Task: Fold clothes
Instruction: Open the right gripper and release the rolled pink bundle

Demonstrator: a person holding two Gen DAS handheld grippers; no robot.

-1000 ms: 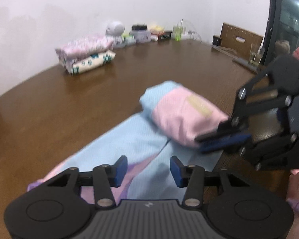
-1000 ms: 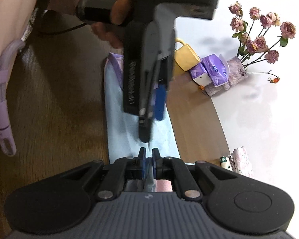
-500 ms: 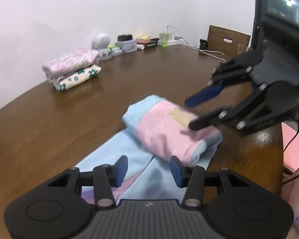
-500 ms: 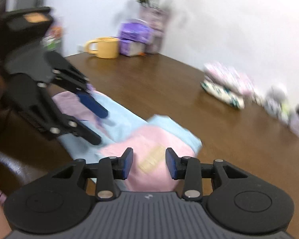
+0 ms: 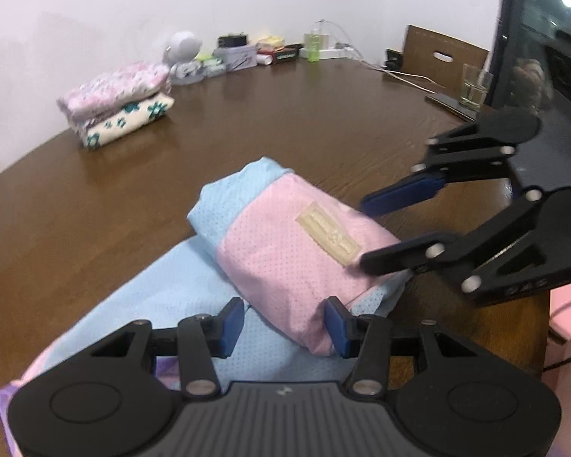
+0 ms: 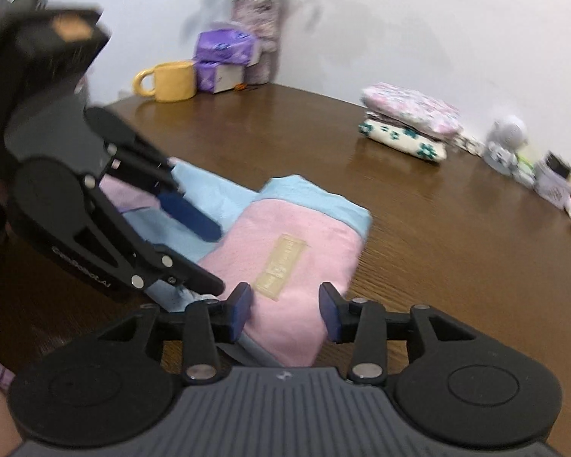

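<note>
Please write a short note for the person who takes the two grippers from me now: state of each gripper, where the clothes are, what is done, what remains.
Left gripper: open, jaws around the near edge of the folded part, not pressing.
Right gripper: jaws opening, nothing pinched; the fold's pink end lies between them.
Pink and blue garment: on the wooden table, one end folded over into a thick bundle, the rest lying flat toward you.
Done: two folded garments stacked near the wall.
Left: probably fold the flat part, then move it to the stack.
</note>
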